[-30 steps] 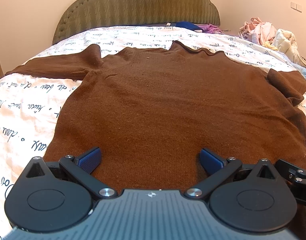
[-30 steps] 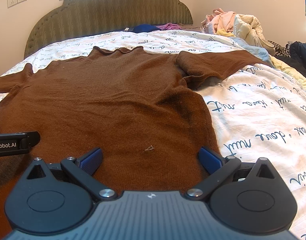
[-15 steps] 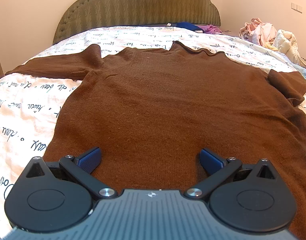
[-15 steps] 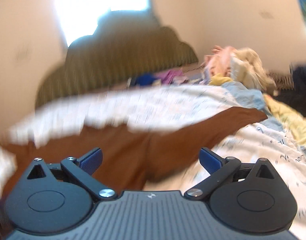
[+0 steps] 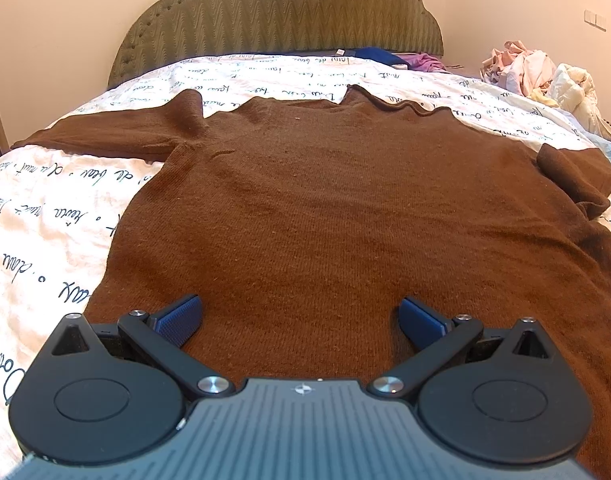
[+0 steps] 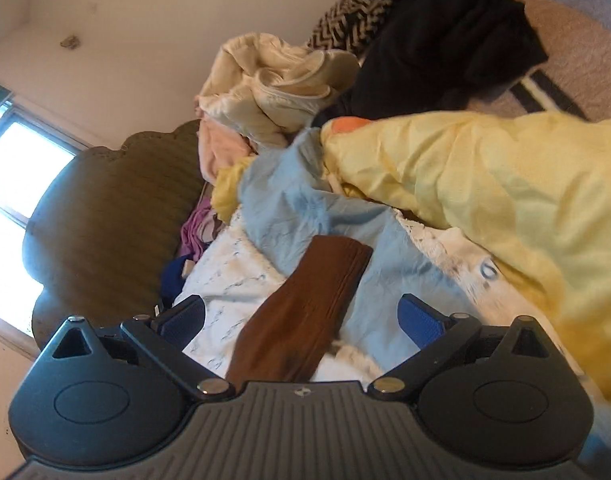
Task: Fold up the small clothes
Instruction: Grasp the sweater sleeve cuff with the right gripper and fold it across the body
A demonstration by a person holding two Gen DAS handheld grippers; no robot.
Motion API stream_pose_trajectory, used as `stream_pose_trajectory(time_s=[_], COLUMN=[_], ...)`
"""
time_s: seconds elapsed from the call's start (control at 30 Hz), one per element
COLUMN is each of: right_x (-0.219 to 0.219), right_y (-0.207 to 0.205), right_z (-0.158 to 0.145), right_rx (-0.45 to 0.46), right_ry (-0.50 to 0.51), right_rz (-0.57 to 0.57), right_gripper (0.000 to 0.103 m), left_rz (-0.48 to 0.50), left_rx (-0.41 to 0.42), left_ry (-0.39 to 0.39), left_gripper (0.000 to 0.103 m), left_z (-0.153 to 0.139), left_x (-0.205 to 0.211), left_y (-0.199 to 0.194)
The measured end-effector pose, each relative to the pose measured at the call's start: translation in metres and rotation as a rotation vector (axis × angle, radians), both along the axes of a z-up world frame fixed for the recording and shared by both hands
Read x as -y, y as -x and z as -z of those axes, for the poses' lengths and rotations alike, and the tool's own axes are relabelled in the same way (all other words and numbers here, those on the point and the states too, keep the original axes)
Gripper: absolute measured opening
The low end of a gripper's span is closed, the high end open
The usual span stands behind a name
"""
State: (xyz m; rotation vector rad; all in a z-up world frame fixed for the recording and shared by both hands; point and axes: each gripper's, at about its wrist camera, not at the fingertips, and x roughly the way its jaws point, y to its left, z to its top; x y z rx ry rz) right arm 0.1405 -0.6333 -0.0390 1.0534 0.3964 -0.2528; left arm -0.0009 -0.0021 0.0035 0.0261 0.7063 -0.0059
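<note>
A brown knitted sweater (image 5: pixel 325 208) lies spread flat on the bed, collar toward the headboard, both sleeves out to the sides. My left gripper (image 5: pixel 299 316) hovers open over the sweater's bottom hem, nothing between its blue pads. In the right wrist view, the sweater's right sleeve cuff (image 6: pixel 305 312) runs between the fingers of my right gripper (image 6: pixel 301 318), which is open and tilted over it. That cuff lies across a light blue cloth (image 6: pixel 305 216).
The white bedsheet with script print (image 5: pixel 37 220) covers the bed below a green headboard (image 5: pixel 281 12). A pile of clothes lies at the right edge: yellow fabric (image 6: pixel 485 184), cream garments (image 6: pixel 277 84), dark clothing (image 6: pixel 445 44). Blue and purple items (image 5: pixel 401 60) lie near the headboard.
My right gripper swung away from the sweater's hem to the right sleeve cuff and rolled sideways. The left gripper and the sweater body stayed still.
</note>
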Motion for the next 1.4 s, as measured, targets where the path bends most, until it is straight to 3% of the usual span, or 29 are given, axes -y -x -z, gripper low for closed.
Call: stream_pose_trajectory(time_s=[0.13,0.17,0.23,0.27,0.3,0.5,0.67,0.83,0.97,1.03,1.07,1.1,1.13,1.17,1.3,1.4], right_x=[0.003,0.003,0.004,0.004,0.004,-0.011,-0.073,-0.195,-0.310,-0.361,-0.383,-0.401,-0.415,-0.423,-0.403,-0.371], right_y=[-0.029,-0.035,-0.044,-0.046,-0.047,-0.015,0.017,0.036,0.025,0.011,0.003,-0.005,-0.010,-0.008,0.019,0.057], right_z=[0.008,0.008,0.008,0.009,0.011,-0.012,-0.070,-0.119,-0.124,-0.111,-0.102,-0.090,-0.079,-0.068,-0.048,-0.046], right_rx=[0.020,0.014,-0.002,-0.028,-0.053,0.026,0.123,0.252,0.301,0.262,0.237,0.212,0.172,0.139,0.143,0.168], right_ry=[-0.020,-0.001,0.044,0.058,0.070,0.128,0.272,0.319,0.271,0.270,0.272,0.285,0.312,0.333,0.277,0.249], right_rz=[-0.023,-0.017,-0.021,-0.023,-0.016,-0.012,-0.112,-0.330,-0.515,-0.576,-0.598,-0.629,-0.638,-0.606,-0.571,-0.544], right_gripper=[0.103,0.098,0.065,0.036,0.019,0.011,0.011,0.011,0.012,0.013,0.026,0.063,0.085,0.099,0.098,0.098], left_rz=[-0.001,-0.001,-0.002,-0.002,-0.003,-0.003,-0.004,-0.005,-0.003,-0.001,0.000,0.001,0.002,0.003,0.009,0.032], left_rx=[0.002,0.002,0.003,0.003,0.003,0.005,0.007,0.010,0.013,0.015,0.016,0.018,0.019,0.019,0.025,0.053], left_ry=[0.006,0.008,0.009,0.009,0.009,0.017,0.025,0.033,0.046,0.055,0.060,0.065,0.071,0.074,0.096,0.178], left_gripper=[0.103,0.103,0.103,0.103,0.103,0.103,0.103,0.103,0.103,0.103,0.103,0.103,0.103,0.103,0.103,0.103], left_z=[0.001,0.001,0.001,0.001,0.001,0.001,0.000,0.000,0.000,0.000,0.000,0.000,0.000,0.000,-0.001,-0.002], left_x=[-0.001,-0.001,-0.001,-0.001,-0.001,0.000,-0.001,-0.002,-0.003,-0.004,-0.005,-0.006,-0.007,-0.007,-0.010,-0.022], left_y=[-0.001,-0.002,-0.002,-0.002,-0.003,-0.003,-0.003,-0.002,-0.002,-0.001,-0.001,0.000,0.000,0.001,0.002,0.005])
